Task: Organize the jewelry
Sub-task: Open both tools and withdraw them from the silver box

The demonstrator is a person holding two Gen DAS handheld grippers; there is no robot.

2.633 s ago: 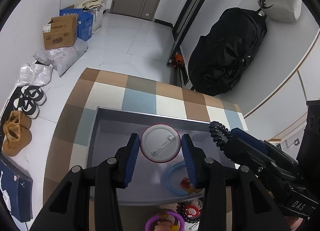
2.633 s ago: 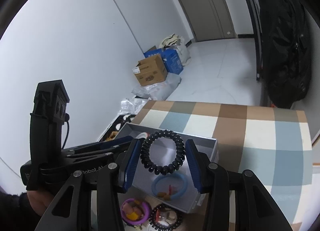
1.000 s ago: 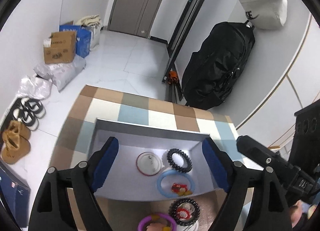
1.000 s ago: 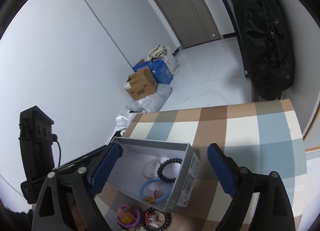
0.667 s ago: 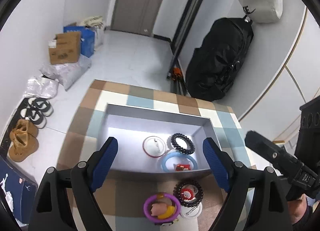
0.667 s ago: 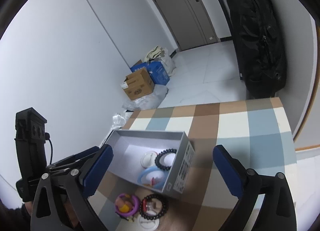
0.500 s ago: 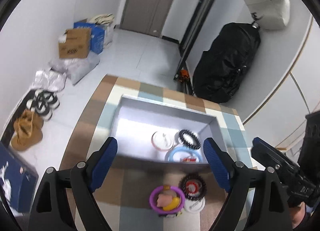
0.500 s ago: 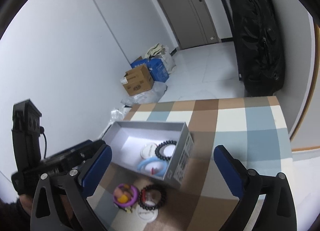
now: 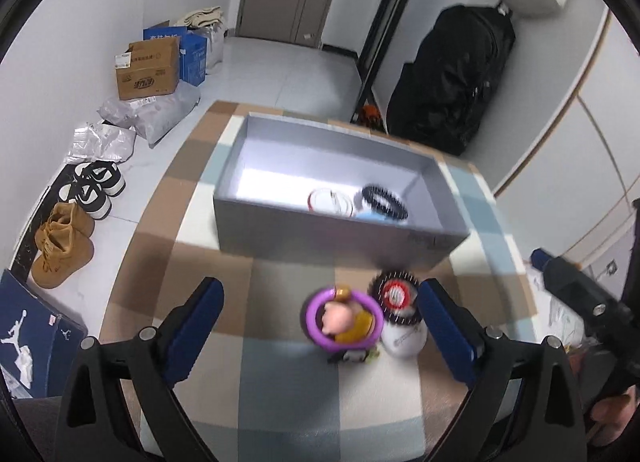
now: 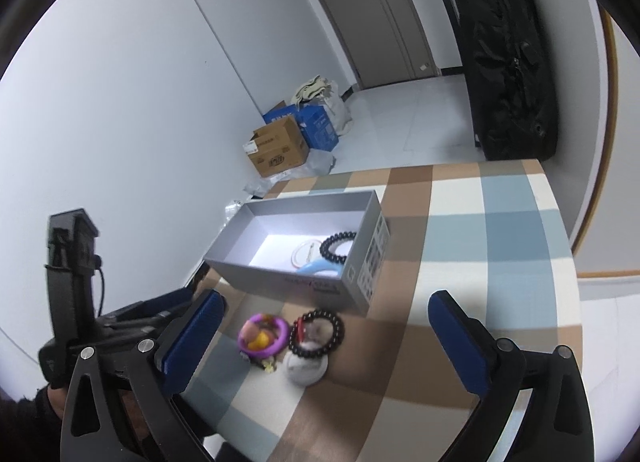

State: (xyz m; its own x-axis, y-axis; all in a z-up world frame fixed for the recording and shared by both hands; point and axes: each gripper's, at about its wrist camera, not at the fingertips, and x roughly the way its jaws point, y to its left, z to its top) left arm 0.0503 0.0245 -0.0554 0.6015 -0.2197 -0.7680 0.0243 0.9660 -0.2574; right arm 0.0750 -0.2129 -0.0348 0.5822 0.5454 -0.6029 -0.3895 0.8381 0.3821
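A grey box (image 9: 320,240) (image 10: 308,280) stands on the checked table. In it lie a white round badge (image 9: 330,200) (image 10: 306,251), a black coil hair tie (image 9: 384,200) (image 10: 338,246) and a blue ring (image 9: 380,216) (image 10: 320,267). In front of the box lie a purple ring with a toy (image 9: 342,318) (image 10: 263,332), a black bead bracelet (image 9: 396,296) (image 10: 318,332) and a white badge (image 9: 402,338) (image 10: 306,370). My left gripper (image 9: 320,322) is open and empty above them. My right gripper (image 10: 326,336) is open and empty too.
The checked tablecloth (image 9: 280,390) (image 10: 492,262) ends at the far edge near a black bag (image 9: 452,74) (image 10: 508,58). Cardboard boxes (image 9: 148,66) (image 10: 278,148) and shoes (image 9: 64,242) lie on the floor at the left.
The left gripper let go of the white badge and the right let go of the black hair tie; both now lie in the box. Both grippers opened wide and pulled back toward the near items.
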